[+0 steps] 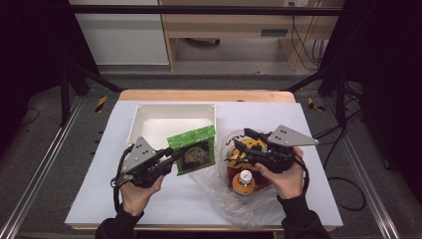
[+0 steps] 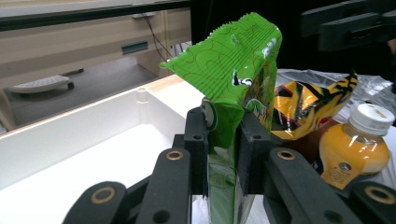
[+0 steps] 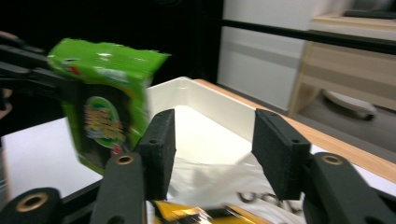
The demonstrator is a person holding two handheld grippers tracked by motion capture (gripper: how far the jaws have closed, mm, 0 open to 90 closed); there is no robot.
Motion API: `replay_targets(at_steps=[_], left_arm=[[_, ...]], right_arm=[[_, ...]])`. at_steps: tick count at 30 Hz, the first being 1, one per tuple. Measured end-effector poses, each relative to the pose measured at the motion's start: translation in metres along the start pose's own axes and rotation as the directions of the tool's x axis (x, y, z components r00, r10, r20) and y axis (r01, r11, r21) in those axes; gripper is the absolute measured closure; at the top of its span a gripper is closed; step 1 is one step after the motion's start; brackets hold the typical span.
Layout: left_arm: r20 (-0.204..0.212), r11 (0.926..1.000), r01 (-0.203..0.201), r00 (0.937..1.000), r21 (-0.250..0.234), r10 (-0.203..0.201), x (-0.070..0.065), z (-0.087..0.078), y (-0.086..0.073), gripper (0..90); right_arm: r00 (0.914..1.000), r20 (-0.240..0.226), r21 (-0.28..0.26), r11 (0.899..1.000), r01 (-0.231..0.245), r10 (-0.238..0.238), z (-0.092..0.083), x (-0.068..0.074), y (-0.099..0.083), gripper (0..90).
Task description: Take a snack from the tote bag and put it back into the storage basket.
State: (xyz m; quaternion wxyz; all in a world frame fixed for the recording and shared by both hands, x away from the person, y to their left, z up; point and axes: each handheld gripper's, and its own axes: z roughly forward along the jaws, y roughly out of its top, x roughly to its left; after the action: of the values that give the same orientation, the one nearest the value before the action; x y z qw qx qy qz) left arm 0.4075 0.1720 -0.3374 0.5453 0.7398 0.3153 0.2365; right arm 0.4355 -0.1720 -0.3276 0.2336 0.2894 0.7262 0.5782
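Observation:
My left gripper (image 2: 224, 151) is shut on the lower edge of a green snack bag (image 2: 236, 70), holding it upright; in the high view this green bag (image 1: 193, 149) hangs at the near right corner of the white bin (image 1: 149, 117), gripped by the left gripper (image 1: 175, 157). My right gripper (image 3: 212, 149) stands open with nothing between its pads, above a clear plastic bag (image 1: 224, 196). That plastic bag holds a yellow-and-black snack bag (image 2: 303, 105) and an orange juice bottle (image 1: 244, 181) with a white cap. The right gripper (image 1: 239, 140) points left toward the green bag.
The white bin (image 2: 70, 140) sits at the back left of the white table sheet (image 1: 199, 199), its inside bare. The table's wooden edge (image 1: 206, 95) runs behind it. Metal frame rails stand to both sides.

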Motion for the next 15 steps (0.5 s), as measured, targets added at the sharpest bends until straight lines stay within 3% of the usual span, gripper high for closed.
replay_targets(at_steps=[10, 14, 15], left_arm=[[-0.06, 0.9997, 0.025, 0.9979, -0.007, -0.025, 0.018, -0.014, 0.002, 76.5], [-0.086, 0.9991, 0.039, 0.9955, -0.013, -0.04, 0.027, -0.019, 0.003, 76.6], [-0.093, 0.999, 0.042, 0.9947, -0.013, -0.043, 0.029, -0.021, 0.003, 76.6]], right_arm=[[0.9882, 0.141, -0.015, 0.998, -0.058, 0.06, -0.039, -0.026, -0.018, 39.8], [0.9788, 0.188, -0.022, 0.997, -0.079, 0.082, -0.052, -0.035, -0.027, 37.6], [0.9729, 0.212, -0.024, 0.996, -0.088, 0.091, -0.057, -0.037, -0.029, 36.9]])
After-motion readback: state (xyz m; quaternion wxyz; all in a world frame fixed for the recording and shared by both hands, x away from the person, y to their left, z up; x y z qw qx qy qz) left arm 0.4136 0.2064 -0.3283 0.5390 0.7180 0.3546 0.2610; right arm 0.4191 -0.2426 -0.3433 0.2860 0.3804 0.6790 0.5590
